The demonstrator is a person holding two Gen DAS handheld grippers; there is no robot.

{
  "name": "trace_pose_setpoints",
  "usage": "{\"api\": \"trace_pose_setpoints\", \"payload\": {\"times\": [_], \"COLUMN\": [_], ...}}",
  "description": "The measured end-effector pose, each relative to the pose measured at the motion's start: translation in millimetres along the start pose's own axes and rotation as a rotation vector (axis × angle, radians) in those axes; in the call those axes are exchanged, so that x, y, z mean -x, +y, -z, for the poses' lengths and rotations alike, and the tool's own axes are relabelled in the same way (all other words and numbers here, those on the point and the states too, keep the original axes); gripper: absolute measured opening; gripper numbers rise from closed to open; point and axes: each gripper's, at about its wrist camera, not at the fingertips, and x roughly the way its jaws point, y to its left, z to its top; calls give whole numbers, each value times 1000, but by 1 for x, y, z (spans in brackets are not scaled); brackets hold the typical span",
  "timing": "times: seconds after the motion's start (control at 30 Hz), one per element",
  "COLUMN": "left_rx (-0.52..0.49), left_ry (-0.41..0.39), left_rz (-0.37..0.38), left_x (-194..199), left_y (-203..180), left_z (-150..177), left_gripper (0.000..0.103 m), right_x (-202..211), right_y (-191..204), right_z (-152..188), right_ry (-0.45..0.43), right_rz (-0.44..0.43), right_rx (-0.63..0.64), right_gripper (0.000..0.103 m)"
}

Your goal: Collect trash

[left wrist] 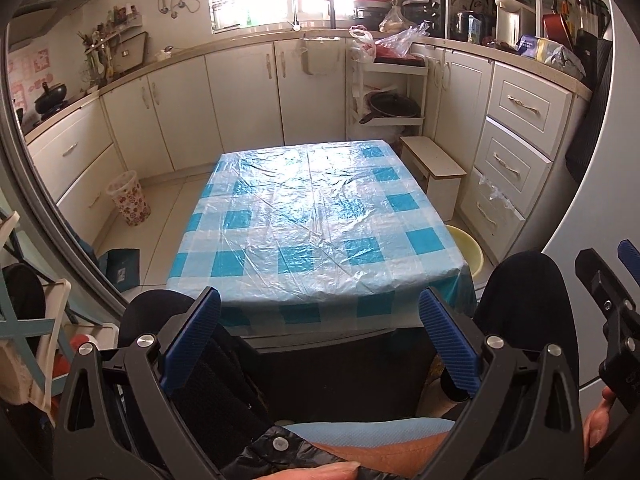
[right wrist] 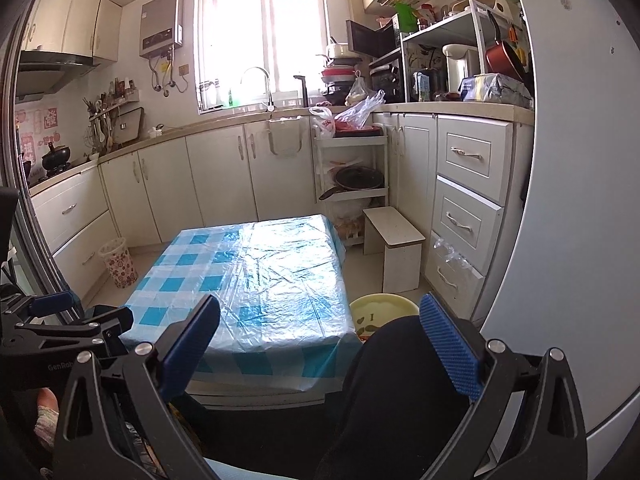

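A low table point(left wrist: 316, 216) with a blue-and-white checked plastic cloth stands ahead; it also shows in the right wrist view point(right wrist: 256, 276). No loose trash shows on its top. A flowered waste basket point(left wrist: 129, 198) stands on the floor left of the table, also in the right wrist view point(right wrist: 118, 263). My left gripper point(left wrist: 320, 340) is open and empty, held near the table's near edge above the person's knees. My right gripper point(right wrist: 320, 352) is open and empty, also short of the table. The right gripper shows at the left wrist view's right edge point(left wrist: 616, 300).
A yellow basin point(right wrist: 382, 312) sits on the floor right of the table, next to a small white stool point(right wrist: 396, 248). White cabinets line the left, back and right. A shelf rack point(right wrist: 352, 168) holds a pan. A white fridge door point(right wrist: 576, 200) is close on the right.
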Motion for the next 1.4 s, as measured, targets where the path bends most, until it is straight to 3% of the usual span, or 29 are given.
{"api": "trace_pose_setpoints", "payload": {"times": [1.4], "left_rx": [24], "left_ry": [-4], "left_rz": [-25], "left_x": [3], "left_y": [2], "left_z": [3], "left_gripper": [95], "right_x": [-6], "right_y": [9], "right_z": [5], "right_ry": [32], "right_rz": [-27], "right_rx": [25], "right_gripper": [96]}}
